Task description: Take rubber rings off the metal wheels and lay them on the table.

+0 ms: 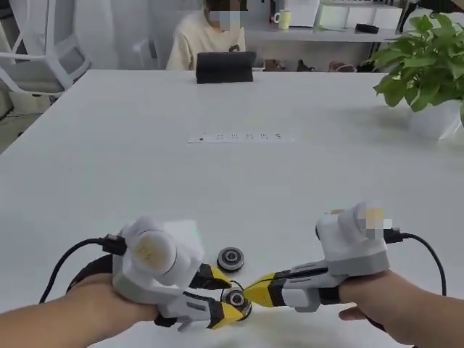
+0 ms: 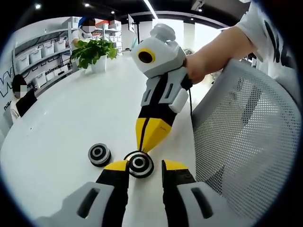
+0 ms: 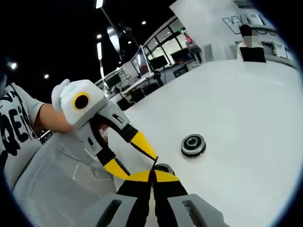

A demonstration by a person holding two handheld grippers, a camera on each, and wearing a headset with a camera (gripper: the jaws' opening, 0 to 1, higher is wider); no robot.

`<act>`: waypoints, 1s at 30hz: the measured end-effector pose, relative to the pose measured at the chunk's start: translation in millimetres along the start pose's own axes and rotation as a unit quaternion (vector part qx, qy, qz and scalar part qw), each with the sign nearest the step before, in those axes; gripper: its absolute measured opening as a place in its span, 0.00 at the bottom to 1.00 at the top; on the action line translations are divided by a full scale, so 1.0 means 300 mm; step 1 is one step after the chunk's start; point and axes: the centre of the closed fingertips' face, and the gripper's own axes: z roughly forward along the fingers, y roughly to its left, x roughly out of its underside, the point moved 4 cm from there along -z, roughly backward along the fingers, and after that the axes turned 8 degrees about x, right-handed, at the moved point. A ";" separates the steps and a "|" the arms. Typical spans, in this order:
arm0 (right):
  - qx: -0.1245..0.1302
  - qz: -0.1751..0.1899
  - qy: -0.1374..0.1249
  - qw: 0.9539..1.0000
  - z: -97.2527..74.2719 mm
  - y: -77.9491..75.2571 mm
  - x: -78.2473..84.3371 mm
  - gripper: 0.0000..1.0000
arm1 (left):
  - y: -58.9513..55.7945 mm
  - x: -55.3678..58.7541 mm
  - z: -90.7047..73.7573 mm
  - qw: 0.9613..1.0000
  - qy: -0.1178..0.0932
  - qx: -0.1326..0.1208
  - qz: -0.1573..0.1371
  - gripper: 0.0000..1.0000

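ringed wheel [image 1: 231,257] flat, 2nd wheel [image 1: 235,298] beside

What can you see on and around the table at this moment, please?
Wheels: two, silver and black; free wheel on the table, near wheel at the near edge.
Table: one, white, under everything.
Strip: one, pale, mid-table.
Plant: one, green in a white pot, far right.
Device: one, black, far edge.
Person: one, pale top, seated behind the device.
Chair: one, grey mesh, beside the table's near edge.
Left gripper: one, white, black and yellow, open around the near wheel.
Right gripper: one, same colours, shut, tips at that wheel's rim.
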 end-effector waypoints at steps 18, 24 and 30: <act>-0.010 -0.008 -0.012 1.000 0.008 0.037 -0.053 0.00 | 0.001 -0.013 -0.154 0.999 -0.042 -0.028 -0.021 0.49; -0.011 -0.015 -0.012 1.000 0.022 0.041 -0.068 0.00 | 0.002 0.003 -0.199 0.998 -0.047 -0.037 -0.026 0.56; -0.013 -0.020 -0.008 1.000 0.048 0.049 -0.079 0.00 | 0.004 0.010 -0.246 0.997 -0.060 -0.047 -0.032 0.60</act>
